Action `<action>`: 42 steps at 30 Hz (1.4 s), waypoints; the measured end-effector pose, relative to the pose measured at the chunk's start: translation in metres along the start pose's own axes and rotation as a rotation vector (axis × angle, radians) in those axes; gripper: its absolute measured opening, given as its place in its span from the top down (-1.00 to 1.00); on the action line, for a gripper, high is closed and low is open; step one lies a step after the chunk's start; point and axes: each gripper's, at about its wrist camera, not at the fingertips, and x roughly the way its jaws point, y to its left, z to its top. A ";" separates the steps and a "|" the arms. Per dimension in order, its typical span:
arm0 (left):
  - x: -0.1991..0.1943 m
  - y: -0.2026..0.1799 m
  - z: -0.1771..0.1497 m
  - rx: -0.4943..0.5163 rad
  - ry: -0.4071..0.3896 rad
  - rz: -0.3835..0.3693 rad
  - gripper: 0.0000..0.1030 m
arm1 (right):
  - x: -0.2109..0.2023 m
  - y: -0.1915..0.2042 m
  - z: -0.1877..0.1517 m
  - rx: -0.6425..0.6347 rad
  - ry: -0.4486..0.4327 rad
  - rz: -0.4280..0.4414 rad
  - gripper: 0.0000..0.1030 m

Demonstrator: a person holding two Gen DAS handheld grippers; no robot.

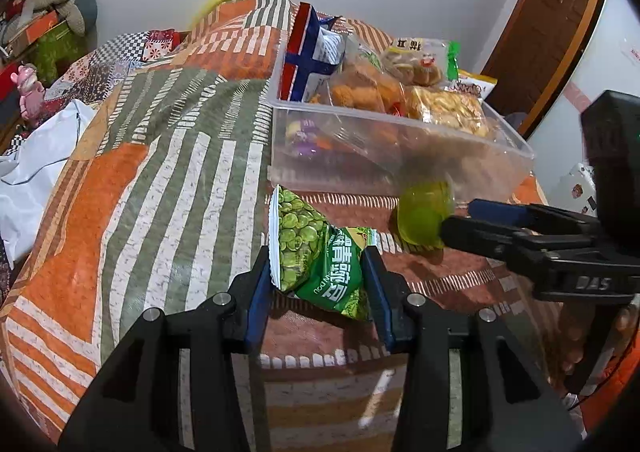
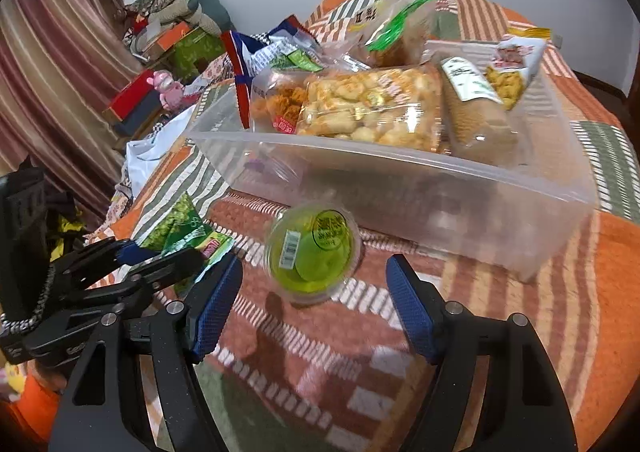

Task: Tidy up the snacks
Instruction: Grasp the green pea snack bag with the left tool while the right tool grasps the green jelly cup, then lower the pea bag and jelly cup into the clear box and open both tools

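Patchwork bed (image 1: 168, 179) carries a clear box (image 2: 400, 187) of snacks. Before it, the left hand-held gripper (image 1: 318, 272) pinches a light, crinkly pea bag (image 1: 316, 252). The right hand-held gripper (image 2: 314, 292) stands wide around a jelly cup (image 2: 312, 252), smooth and probably slippery; take its sides.

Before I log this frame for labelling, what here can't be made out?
- Clear bin, both views: frosted wall blurs the purple packet low inside.
- Green jelly cup, right wrist view: lid print too small and blurred.
- Green pea bag, left wrist view: rear end hidden between the left gripper fingers.
- Right gripper, left wrist view: motion-blurred cup hides its fingertips.
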 end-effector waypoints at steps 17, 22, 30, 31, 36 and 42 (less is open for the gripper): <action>-0.004 -0.009 0.006 -0.002 -0.020 -0.004 0.15 | 0.008 0.002 0.002 0.001 0.007 0.007 -0.08; -0.014 -0.014 0.012 0.010 -0.046 -0.004 0.15 | -0.004 0.002 0.000 -0.004 -0.025 0.000 -0.07; -0.033 -0.024 0.024 0.028 -0.103 -0.015 0.15 | -0.042 -0.002 -0.001 -0.002 -0.124 -0.024 -0.07; -0.035 -0.025 0.026 0.030 -0.109 -0.016 0.15 | -0.049 -0.002 0.000 -0.001 -0.142 -0.028 -0.07; -0.040 -0.032 0.036 0.039 -0.136 -0.024 0.15 | -0.065 -0.006 0.005 0.013 -0.202 -0.025 -0.07; -0.042 -0.039 0.051 0.062 -0.169 -0.030 0.15 | -0.080 -0.010 0.014 0.025 -0.265 -0.055 -0.07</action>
